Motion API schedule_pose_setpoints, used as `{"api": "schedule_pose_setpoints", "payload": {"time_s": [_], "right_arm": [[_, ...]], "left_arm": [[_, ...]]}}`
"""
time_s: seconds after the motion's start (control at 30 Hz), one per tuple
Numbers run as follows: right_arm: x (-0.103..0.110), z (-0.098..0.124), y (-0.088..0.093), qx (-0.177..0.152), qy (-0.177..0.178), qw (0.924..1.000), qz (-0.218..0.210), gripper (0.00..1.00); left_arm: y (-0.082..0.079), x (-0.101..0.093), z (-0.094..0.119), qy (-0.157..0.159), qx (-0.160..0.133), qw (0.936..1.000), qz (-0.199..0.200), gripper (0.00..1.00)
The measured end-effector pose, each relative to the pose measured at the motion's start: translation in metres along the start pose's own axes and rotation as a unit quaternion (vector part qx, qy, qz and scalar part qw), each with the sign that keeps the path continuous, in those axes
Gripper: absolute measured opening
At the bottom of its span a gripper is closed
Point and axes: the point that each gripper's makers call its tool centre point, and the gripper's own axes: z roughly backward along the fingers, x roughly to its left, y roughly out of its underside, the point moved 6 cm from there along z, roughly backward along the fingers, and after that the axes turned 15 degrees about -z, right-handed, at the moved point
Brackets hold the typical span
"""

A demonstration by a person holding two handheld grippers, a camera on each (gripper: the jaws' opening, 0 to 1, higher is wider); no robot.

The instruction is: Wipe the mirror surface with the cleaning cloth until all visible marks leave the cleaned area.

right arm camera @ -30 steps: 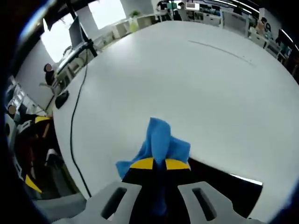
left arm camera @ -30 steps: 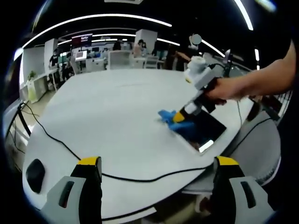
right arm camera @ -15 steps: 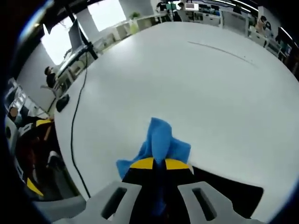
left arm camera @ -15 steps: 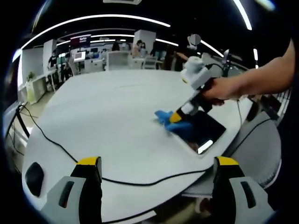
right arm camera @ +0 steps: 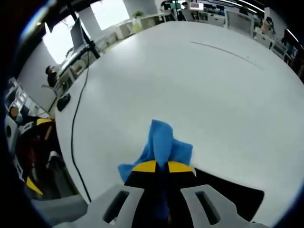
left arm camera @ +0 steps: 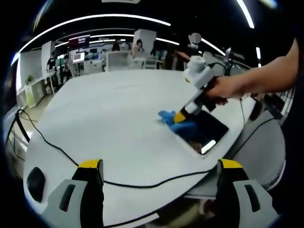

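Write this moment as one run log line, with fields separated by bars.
phase: wiping | right gripper: shut on blue cloth, at mirror edge | left gripper: open, above table edge, holding nothing

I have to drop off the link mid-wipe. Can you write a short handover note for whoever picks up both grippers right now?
Right gripper: shut on the blue cloth, pressing it at the mirror's far edge, part on the glass, part on the white table.
Left gripper: open, holding nothing, held back over the table's near edge above the black cable.
Mirror: lies flat near the table's right edge, dark, with a bright reflection at its near corner.
Done: cloth gripped and on the mirror.
Left: wipe the rest of the glass. I cannot tell from these views which marks remain, so check before stopping.
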Motion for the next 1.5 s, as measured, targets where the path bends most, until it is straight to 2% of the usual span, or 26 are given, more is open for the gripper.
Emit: {"api": "schedule_pose_setpoints", "payload": {"time_s": [0.57, 0.9, 1.13, 1.23, 1.5], "right_arm": [[-0.034, 0.014, 0.004, 0.000, 0.018, 0.9997, -0.015, 0.01], [-0.032, 0.013, 0.005, -0.003, 0.019, 0.9997, -0.014, 0.01], [-0.028, 0.013, 0.011, -0.033, 0.042, 0.9985, 0.011, 0.01], [-0.026, 0.017, 0.019, -0.018, 0.038, 0.9988, -0.027, 0.01], [-0.023, 0.025, 0.037, -0.004, 0.032, 0.9989, -0.035, 0.01]], "left_arm": [[0.004, 0.004, 0.005, -0.003, 0.008, 0.9999, -0.005, 1.00], [0.001, 0.004, 0.004, -0.002, 0.007, 0.9999, -0.008, 1.00], [0.002, 0.002, 0.005, 0.001, 0.009, 0.9999, -0.009, 1.00], [0.000, -0.001, 0.005, 0.001, 0.008, 0.9999, -0.010, 1.00], [-0.001, -0.004, 0.004, 0.002, 0.007, 0.9999, -0.012, 1.00]]}}
